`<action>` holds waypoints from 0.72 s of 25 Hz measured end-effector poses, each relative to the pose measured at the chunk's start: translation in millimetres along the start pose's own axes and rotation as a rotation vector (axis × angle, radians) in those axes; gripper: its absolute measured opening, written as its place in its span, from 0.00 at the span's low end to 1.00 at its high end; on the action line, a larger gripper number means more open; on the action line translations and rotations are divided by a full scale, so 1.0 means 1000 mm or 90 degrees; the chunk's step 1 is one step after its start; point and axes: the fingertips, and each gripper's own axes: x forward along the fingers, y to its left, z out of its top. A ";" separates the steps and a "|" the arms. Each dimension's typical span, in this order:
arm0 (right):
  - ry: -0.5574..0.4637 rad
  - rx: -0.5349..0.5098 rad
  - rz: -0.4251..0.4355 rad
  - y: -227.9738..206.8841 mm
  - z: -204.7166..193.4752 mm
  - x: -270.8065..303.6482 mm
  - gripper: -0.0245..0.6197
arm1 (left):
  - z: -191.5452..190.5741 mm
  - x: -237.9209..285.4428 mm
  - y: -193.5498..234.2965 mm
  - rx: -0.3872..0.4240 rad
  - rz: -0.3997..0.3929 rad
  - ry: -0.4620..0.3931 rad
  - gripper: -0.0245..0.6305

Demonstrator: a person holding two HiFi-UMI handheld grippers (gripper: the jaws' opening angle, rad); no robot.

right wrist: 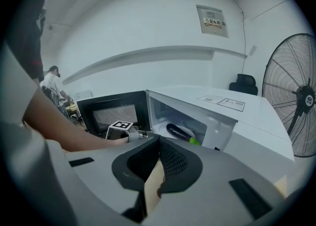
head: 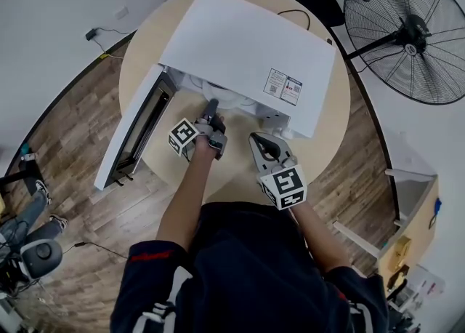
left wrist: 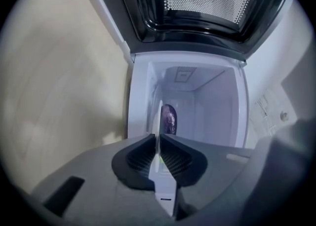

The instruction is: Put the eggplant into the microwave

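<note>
The dark purple eggplant (left wrist: 169, 120) lies inside the open white microwave (head: 247, 41). In the right gripper view the eggplant (right wrist: 180, 132) rests on the white turntable, its green stem toward the opening. The door (head: 138, 131) hangs wide open to the left. My left gripper (head: 211, 106) is at the mouth of the cavity and points in. Its jaws (left wrist: 159, 137) are shut with nothing between them, a short way back from the eggplant. My right gripper (head: 272, 129) hovers over the table in front of the microwave's right part. It (right wrist: 160, 138) is shut and empty.
The microwave stands on a round wooden table (head: 240, 171), whose front edge is near my body. A big floor fan (head: 414, 33) stands to the right. A black cable (head: 294, 15) lies behind the microwave. A person (right wrist: 49, 79) is far off at the left.
</note>
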 end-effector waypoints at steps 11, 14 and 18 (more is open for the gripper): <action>0.004 -0.012 0.011 0.006 -0.001 -0.001 0.05 | 0.000 -0.021 -0.007 0.145 0.024 0.068 0.27; 0.003 -0.012 0.011 0.004 0.000 -0.001 0.05 | 0.005 -0.034 -0.017 0.280 0.043 0.088 0.26; 0.005 -0.007 0.011 0.004 -0.003 -0.001 0.05 | 0.003 -0.044 -0.019 0.501 0.107 0.154 0.18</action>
